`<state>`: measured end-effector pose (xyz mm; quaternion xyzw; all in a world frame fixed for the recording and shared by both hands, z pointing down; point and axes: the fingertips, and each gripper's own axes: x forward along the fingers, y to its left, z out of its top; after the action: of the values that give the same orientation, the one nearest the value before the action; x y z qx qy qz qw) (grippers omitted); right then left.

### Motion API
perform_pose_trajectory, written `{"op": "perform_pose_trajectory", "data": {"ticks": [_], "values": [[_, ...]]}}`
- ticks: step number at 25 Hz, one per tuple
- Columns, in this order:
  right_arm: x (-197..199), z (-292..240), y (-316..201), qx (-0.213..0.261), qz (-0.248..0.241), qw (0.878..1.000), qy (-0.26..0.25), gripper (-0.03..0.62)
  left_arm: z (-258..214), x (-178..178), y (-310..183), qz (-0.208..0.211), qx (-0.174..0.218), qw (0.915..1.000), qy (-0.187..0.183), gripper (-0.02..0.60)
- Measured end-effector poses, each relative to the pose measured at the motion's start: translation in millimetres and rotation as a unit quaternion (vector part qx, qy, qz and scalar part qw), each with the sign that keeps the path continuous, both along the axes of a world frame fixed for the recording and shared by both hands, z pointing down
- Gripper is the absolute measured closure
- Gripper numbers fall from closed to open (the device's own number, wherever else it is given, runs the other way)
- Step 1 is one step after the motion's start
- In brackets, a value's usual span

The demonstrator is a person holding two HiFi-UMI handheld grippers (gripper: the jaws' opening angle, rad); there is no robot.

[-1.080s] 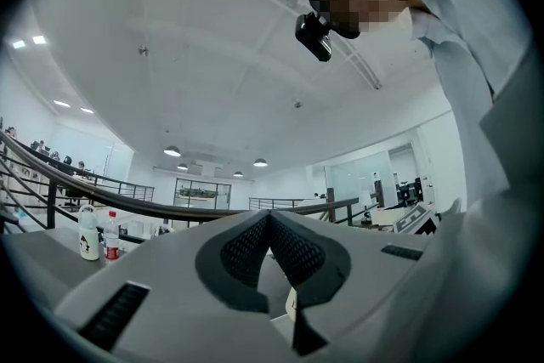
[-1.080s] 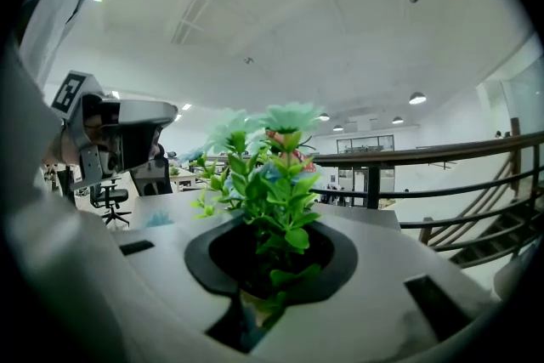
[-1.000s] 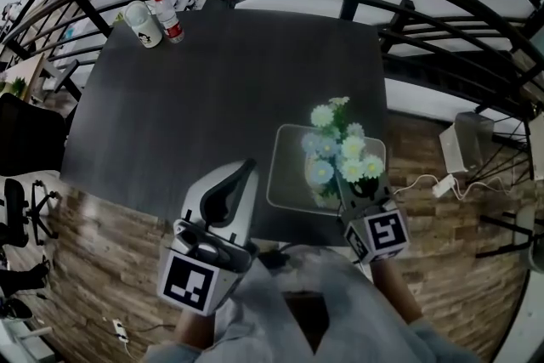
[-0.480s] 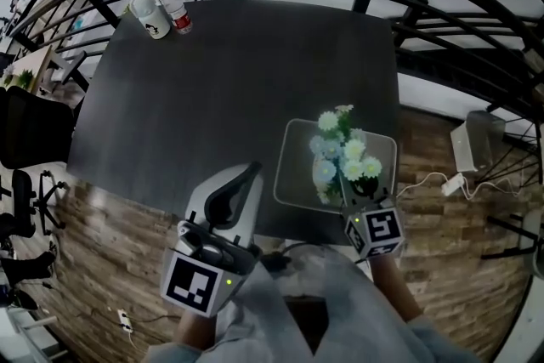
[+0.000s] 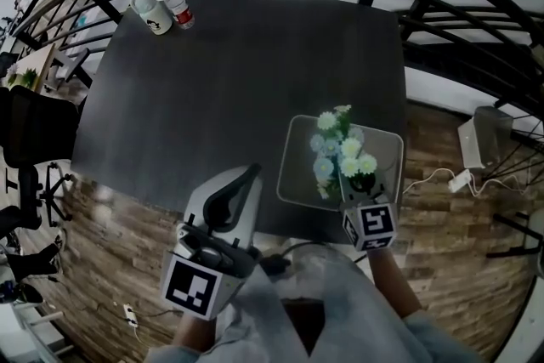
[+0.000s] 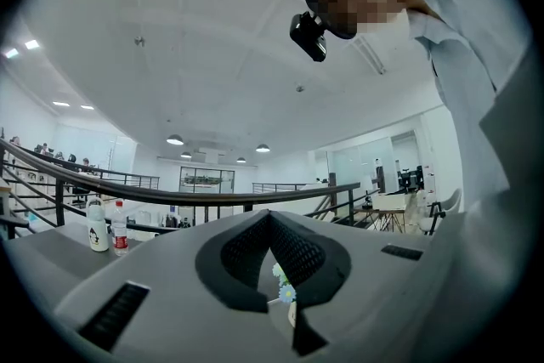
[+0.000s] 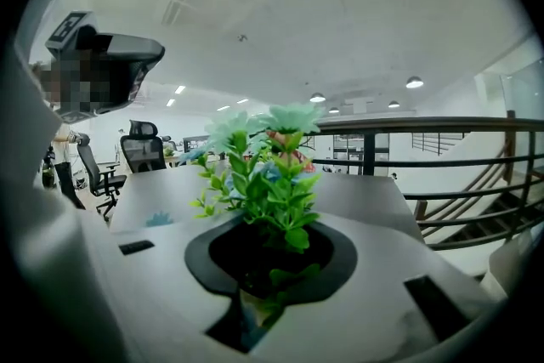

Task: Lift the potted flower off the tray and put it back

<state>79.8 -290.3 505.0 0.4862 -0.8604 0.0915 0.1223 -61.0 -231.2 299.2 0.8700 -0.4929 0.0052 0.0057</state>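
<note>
- Far corner of the table [image 5: 221, 72]: two bottles [image 5: 161, 6].
- Left gripper [image 5: 246, 174] — I see its fingers together, nothing between them.
- The flower [image 5: 340, 153] is over the tray [image 5: 293, 187]; whether it touches it, I cannot tell.
- Right gripper [image 5: 360, 184] — clamped on the flower at its base.

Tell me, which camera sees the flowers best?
The right gripper view: the potted flower fills the middle, close up, held in the right claw. The head view shows it small from above, over the tray. The left gripper view shows only tiny blooms through the left claw.
</note>
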Motion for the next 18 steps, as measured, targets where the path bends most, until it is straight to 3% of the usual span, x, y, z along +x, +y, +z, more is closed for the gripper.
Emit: {"op": "perform_pose_trajectory", "data": {"ticks": [8,14,18], "values": [[-7,6,-1,0.014,-0.018,0.999,0.03,0.498,3,3,-6,0.004,-0.004,1.0,-0.001,0.583],[-9,0,-2,0.008,-0.001,1.0,-0.013,0.428,3,9,-3,0.015,-0.004,0.9999,-0.002,0.583],[-4,9,2,-0.009,-0.002,1.0,-0.014,0.388,1,9,-1,0.018,-0.003,0.9998,-0.001,0.583]]}}
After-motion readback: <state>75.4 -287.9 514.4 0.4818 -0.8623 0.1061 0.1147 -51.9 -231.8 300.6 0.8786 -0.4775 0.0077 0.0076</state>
